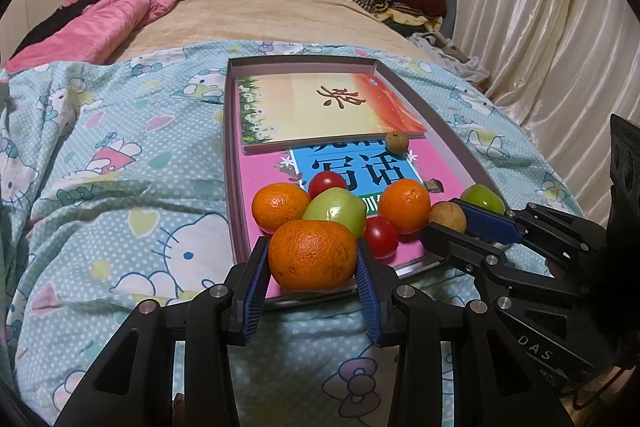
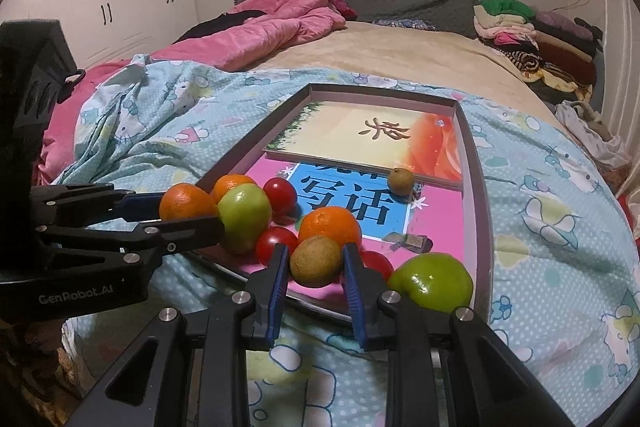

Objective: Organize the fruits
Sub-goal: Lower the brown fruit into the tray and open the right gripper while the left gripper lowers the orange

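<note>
We are working over a bed (image 1: 280,11) with a cartoon-print quilt (image 1: 120,155), curtains (image 1: 540,27) alongside. In the shallow box (image 2: 476,187), our left hand-held gripper (image 1: 312,263) is clamping an orange (image 1: 312,254), the right hand-held gripper (image 2: 316,263) a small brown fruit (image 2: 316,261). Books are hiding the box floor.

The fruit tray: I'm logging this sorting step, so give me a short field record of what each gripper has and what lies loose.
setting: shallow box tray with books in it, on a bed
left gripper: shut on an orange at the tray's near edge
right gripper: shut on a small brown fruit
loose oranges: two
loose green fruits: two
loose red tomatoes: at least three, one
apart from the cluster: second brown fruit by the upper book
</note>
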`<state>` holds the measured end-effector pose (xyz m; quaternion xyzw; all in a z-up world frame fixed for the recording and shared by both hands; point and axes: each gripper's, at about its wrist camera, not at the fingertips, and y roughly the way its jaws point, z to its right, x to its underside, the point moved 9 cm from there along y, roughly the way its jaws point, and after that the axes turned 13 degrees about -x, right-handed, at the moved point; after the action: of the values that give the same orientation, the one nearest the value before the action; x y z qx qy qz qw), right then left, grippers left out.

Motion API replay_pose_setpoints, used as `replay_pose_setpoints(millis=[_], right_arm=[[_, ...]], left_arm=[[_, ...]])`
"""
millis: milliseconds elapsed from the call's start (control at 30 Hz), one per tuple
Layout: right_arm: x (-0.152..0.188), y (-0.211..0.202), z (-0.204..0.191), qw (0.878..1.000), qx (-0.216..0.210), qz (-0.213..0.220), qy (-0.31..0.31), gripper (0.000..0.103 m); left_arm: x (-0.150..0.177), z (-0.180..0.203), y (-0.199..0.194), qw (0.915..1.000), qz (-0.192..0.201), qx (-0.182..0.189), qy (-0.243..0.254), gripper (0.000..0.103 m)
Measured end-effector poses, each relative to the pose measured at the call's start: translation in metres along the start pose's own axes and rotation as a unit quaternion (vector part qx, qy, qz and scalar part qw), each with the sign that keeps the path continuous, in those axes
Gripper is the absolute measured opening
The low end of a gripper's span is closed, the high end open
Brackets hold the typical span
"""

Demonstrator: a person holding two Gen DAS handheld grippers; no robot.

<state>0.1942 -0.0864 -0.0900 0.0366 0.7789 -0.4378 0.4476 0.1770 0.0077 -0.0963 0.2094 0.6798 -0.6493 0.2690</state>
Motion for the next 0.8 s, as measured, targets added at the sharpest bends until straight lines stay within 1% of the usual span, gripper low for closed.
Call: replay_pose_setpoints(millis=[267,567,633,700,800], right_arm=[[0.001,0.001,-0.002,1.0,0.008,-0.001,-0.012,0.028],[0.003,0.004,-0.005,1.0,0.001,-0.005,-0.014,0.028],[0.003,0.003,-0.006,1.0,-0.001,-0.006,-0.015,0.031],[0.003,0.003,-0.008,1.0,-0.002,-0.004,-0.016,0.037],[0.002,0.001,-0.01,1.0,-0.003,-0.001,-0.021,0.037]], left_arm=[[0.0,0.0,0.0,1.0,0.0,0.0,0.0,0.042],[0.0,0.001,0.0,1.0,0.0,0.0,0.0,0.042],[0.0,0.0,0.0,1.0,0.0,0.0,0.0,0.042],[0.0,0.0,0.0,1.0,0.0,0.0,0.0,0.042],[0.0,0.0,0.0,1.0,0.0,0.0,0.0,0.042]])
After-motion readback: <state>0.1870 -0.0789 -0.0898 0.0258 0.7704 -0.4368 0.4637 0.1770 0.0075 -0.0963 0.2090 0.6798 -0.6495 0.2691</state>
